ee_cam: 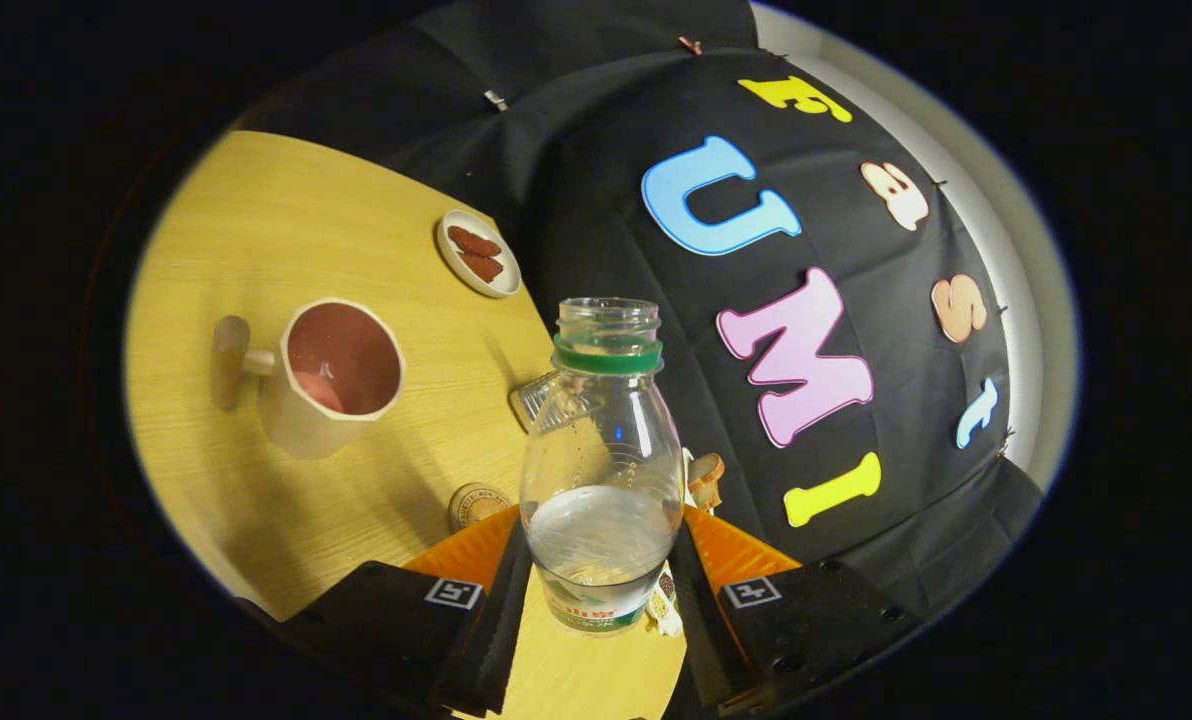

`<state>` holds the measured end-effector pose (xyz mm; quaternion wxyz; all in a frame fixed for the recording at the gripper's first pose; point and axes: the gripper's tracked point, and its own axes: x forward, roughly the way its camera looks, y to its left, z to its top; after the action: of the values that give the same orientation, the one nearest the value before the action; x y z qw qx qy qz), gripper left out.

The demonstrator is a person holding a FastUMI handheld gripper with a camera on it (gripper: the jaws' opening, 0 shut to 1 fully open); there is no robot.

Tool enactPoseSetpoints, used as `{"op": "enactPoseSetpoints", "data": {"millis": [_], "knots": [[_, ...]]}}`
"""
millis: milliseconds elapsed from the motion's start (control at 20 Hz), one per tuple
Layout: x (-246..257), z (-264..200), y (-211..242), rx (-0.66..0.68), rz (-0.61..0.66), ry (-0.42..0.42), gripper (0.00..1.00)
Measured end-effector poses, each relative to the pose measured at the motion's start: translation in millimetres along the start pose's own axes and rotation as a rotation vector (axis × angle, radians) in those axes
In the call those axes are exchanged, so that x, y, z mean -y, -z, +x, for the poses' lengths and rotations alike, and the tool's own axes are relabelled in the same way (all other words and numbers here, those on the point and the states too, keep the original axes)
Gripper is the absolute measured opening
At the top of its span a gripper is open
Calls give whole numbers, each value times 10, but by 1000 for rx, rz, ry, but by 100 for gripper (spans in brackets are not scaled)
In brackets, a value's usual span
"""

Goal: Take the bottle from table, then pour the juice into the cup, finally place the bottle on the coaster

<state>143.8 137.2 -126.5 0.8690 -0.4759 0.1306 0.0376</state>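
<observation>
Presently: gripper (pixel 601 580) clamped on uncapped juice bottle (pixel 603 470), held aloft between both fingers, tilted over desk (pixel 256 230). Cup (pixel 331 375) beyond, off to one side, mouth clear. Advice: bring neck above cup rim before tipping further; pour slowly. Coaster (pixel 476 503) near fingers.

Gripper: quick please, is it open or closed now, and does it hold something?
Gripper: closed on the bottle, both jaws pressing its lower body; the bottle is uncapped and has liquid in it.
</observation>
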Motion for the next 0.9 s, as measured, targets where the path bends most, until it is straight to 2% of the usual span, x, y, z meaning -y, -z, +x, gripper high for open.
{"op": "enactPoseSetpoints", "data": {"millis": [400, 900], "knots": [[-203, 134, -190, 31, -256, -30, 72], [-264, 243, -262, 63, -475, -20, 72]]}}
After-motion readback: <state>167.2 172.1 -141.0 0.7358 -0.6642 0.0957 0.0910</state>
